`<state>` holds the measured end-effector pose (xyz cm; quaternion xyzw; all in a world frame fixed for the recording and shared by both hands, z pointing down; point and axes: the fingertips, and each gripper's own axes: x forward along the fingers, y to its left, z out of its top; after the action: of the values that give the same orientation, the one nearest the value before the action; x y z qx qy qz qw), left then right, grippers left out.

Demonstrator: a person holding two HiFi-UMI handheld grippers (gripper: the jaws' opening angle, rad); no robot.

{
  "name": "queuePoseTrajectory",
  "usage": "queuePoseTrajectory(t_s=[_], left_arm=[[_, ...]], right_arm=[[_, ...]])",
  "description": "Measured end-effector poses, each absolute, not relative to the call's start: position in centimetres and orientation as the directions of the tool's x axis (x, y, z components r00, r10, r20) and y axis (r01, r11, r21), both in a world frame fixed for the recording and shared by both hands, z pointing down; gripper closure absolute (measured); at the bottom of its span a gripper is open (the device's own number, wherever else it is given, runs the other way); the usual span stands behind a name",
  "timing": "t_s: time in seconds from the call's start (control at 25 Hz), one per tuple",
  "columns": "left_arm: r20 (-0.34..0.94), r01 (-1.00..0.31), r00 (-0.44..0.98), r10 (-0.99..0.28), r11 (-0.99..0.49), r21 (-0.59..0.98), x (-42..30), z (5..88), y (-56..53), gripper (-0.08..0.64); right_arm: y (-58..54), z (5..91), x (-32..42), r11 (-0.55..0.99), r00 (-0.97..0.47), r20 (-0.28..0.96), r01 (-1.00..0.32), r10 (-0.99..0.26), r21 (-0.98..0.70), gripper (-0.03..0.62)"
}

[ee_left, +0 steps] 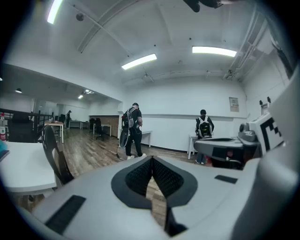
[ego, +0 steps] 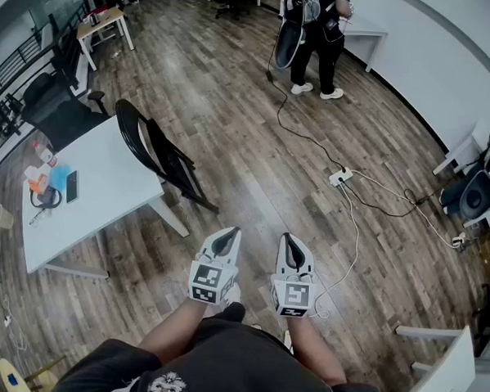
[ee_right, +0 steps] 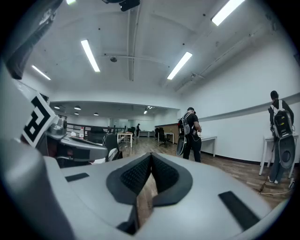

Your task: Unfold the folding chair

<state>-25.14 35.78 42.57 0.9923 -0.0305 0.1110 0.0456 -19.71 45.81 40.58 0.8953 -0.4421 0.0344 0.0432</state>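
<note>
low in the middle of the head view, my left gripper (ego: 229, 236) and right gripper (ego: 289, 241) sit side by side ahead of my body. both have their jaws pressed together with nothing between them, and both are held roughly level, which reads to me as a carrying pose and not a reach. the folding chair (ego: 161, 155) is left of centre and higher in the frame, folded flat and leaning against the edge of the white table (ego: 106, 184) with its feet on the wood floor (ego: 233, 108). it is well apart from both grippers, so i judge the unfolding has not begun. a white power strip (ego: 339, 177) lies on the floor at right, its cable trailing down toward my right side, something to step around. from the left gripper view, the jaws meet at the tip and only floorboards show through the gap lower down; the chair (ee_left: 52, 154) stands at the left edge against the table (ee_left: 23, 174), and a person (ee_left: 132, 131) is far off by the back wall. from the right gripper view, the jaws are likewise closed on nothing, and the chair's dark back (ee_right: 111, 141) shows small, left of the jaw tips. i would guess both grippers must open before taking back and seat.
</note>
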Motion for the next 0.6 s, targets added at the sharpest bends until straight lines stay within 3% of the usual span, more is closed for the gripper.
queuePoseTrajectory(t_s=[0.6], left_arm=[[0.232, -0.099, 0.97, -0.072, -0.989, 0.108, -16.2, 43.2, 21.4, 0.554]], right_arm=[[32.4, 41.8, -9.5, -0.586, 0.593, 0.143, -0.805, -0.792, 0.09, 0.577]])
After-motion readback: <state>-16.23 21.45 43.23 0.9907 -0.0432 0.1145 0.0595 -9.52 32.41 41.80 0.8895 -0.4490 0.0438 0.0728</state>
